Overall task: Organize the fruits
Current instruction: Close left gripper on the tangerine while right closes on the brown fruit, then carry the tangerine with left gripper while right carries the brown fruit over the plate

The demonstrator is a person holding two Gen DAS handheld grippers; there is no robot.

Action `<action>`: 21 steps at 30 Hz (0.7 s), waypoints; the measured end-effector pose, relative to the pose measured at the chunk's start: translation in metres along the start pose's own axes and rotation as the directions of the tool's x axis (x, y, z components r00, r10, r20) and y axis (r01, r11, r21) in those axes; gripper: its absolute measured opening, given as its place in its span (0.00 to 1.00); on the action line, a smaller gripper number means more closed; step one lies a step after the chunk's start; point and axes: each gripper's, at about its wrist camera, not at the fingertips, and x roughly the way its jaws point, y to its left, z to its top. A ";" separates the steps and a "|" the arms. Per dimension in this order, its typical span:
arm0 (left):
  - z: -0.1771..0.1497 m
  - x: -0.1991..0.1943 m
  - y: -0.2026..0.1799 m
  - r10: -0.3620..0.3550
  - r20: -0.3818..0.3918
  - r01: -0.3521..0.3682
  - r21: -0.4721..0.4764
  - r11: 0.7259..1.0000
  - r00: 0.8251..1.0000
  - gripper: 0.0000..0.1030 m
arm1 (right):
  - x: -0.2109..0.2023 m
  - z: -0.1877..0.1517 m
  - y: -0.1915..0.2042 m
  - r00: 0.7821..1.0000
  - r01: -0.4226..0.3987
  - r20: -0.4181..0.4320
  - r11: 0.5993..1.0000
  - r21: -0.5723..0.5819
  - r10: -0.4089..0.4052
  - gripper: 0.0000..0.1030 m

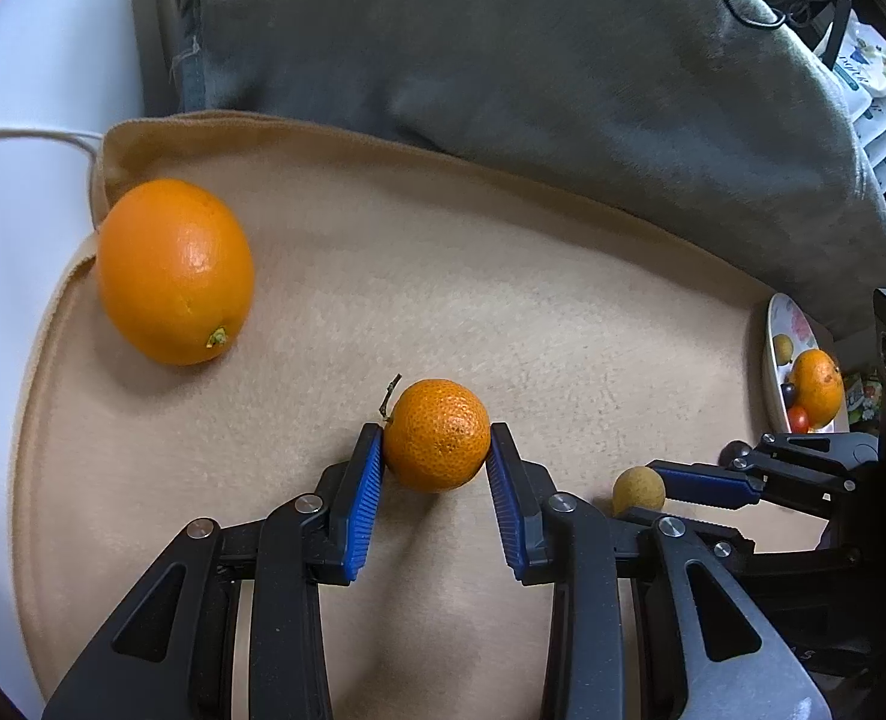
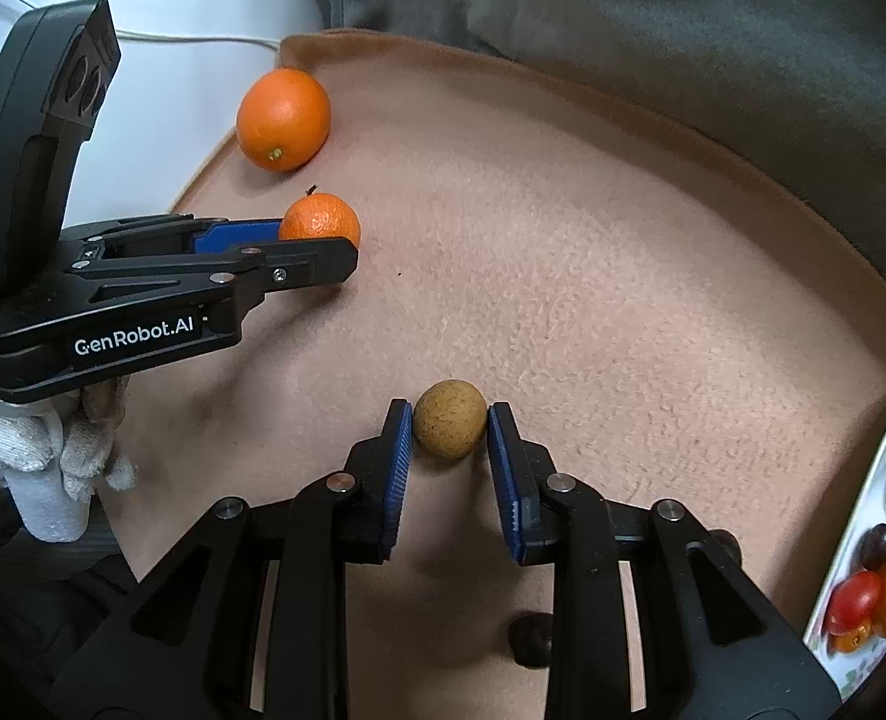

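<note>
A small mandarin [image 1: 437, 435] with a stem sits on the tan blanket [image 1: 502, 312], and my left gripper [image 1: 437, 432] is shut on it, blue pads touching both sides. The mandarin also shows in the right wrist view [image 2: 320, 217]. A small tan-brown round fruit [image 2: 448, 425] lies between the pads of my right gripper [image 2: 450, 420], which is shut on it; it also shows in the left wrist view [image 1: 639, 489]. A large orange [image 1: 174, 271] lies at the blanket's far left edge and also shows in the right wrist view [image 2: 283, 119].
A flowered plate [image 2: 862, 546] at the right holds an orange, a cherry tomato [image 2: 855, 599], a dark grape and a tan fruit. A grey cushion [image 1: 532, 60] lies behind the blanket. A white cable [image 2: 203, 39] runs at the far left.
</note>
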 end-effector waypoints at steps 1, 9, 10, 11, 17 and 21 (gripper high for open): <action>0.000 -0.001 -0.001 -0.001 0.003 0.001 0.001 1.000 1.000 0.32 | -0.002 -0.001 -0.002 1.000 0.000 0.004 1.000 0.001 0.000 0.26; 0.000 -0.014 -0.014 -0.013 0.022 0.013 0.017 1.000 1.000 0.32 | -0.024 -0.012 -0.019 0.999 0.012 0.040 1.000 0.027 -0.013 0.26; 0.000 -0.014 -0.017 -0.016 0.022 0.015 0.020 1.000 1.000 0.32 | -0.027 -0.015 -0.023 0.999 0.013 0.044 0.999 0.033 -0.015 0.26; 0.001 -0.015 -0.020 -0.018 0.023 0.017 0.024 1.000 1.000 0.32 | -0.031 -0.018 -0.026 0.999 0.015 0.050 0.999 0.040 -0.017 0.26; 0.000 -0.020 -0.042 -0.036 0.026 0.034 0.052 0.998 0.999 0.32 | -0.050 -0.028 -0.039 0.997 0.029 0.075 0.997 0.077 -0.035 0.26; 0.001 -0.022 -0.059 -0.051 0.026 0.048 0.076 0.996 0.998 0.32 | -0.066 -0.038 -0.052 0.994 0.041 0.095 0.993 0.109 -0.051 0.26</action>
